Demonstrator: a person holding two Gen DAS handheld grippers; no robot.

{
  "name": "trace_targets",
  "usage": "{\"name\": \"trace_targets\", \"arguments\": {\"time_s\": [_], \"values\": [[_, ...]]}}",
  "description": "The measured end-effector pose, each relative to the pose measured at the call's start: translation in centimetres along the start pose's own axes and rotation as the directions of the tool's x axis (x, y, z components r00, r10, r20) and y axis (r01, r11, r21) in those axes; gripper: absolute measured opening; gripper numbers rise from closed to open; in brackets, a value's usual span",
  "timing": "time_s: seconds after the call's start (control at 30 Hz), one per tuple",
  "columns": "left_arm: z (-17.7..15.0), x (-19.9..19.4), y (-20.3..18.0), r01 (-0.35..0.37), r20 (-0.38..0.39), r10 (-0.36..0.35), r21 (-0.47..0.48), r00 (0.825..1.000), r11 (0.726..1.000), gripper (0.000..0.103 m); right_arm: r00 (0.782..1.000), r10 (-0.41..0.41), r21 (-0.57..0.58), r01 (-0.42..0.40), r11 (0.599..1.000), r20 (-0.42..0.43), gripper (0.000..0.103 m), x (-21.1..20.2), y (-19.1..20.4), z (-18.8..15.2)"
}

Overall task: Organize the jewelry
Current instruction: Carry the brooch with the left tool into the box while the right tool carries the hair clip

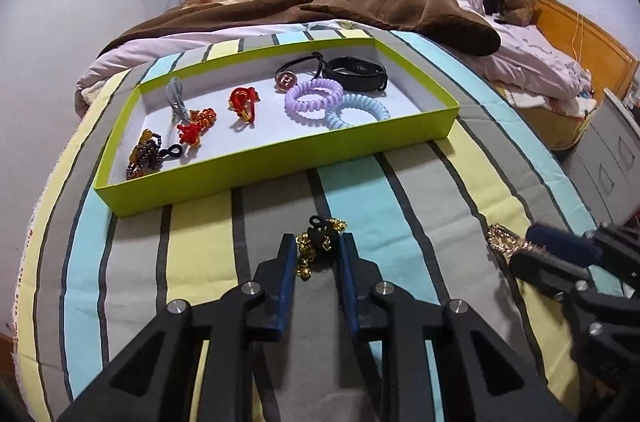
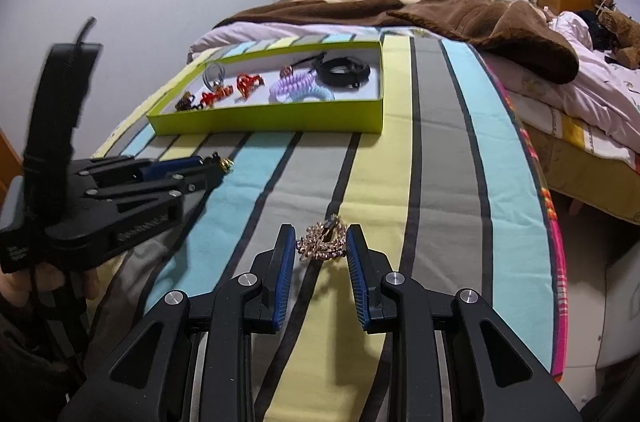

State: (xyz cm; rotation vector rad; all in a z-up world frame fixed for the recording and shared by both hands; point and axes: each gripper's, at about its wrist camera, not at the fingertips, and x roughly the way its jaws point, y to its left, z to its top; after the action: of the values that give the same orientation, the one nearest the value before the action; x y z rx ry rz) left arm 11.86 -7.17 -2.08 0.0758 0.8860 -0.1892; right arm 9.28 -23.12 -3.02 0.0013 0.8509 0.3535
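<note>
left gripper [image 1: 317, 251]: our jaws are closed on the black tie with gold bells [image 1: 320, 242], low on the striped bedspread [image 1: 192, 254].
right gripper [image 2: 321, 247]: we clamp the gold rhinestone clip [image 2: 323, 241], its length crosswise between the pads.
tray [image 1: 280, 158]: lies straight ahead of both, nearer our left hand, so we judge lift and carry forward.

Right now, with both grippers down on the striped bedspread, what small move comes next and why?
Probably lift the left gripper, whose pads flank the black hair tie with gold bells, toward the lime-green cardboard tray: other pieces already lie there, and this one sits outside.
</note>
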Motion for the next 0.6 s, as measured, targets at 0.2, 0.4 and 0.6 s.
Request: {"name": "trace_targets", "arguments": {"time_s": [0.2,0.4,0.6], "values": [[-0.1,0.1,0.4,0.027,-0.004,-0.028,-0.025,1.000,0.999,0.022,0.998,-0.024,-0.007,0.023,1.000,-0.056,0.027,1.0,0.0,-0.4],[-0.2,-0.1,0.4,0.037,0.002,-0.037,-0.029,0.999,0.999,0.022,0.997,-0.040,-0.047,0.037,0.998,-0.070,0.040,1.5,0.8,-0.1],[-0.2,-0.3,0.7,0.044,0.004,-0.044,-0.040,0.999,0.998,0.022,0.994,-0.090,-0.075,0.085,0.994,-0.066,0.038,1.9,1.4,0.0]]}}
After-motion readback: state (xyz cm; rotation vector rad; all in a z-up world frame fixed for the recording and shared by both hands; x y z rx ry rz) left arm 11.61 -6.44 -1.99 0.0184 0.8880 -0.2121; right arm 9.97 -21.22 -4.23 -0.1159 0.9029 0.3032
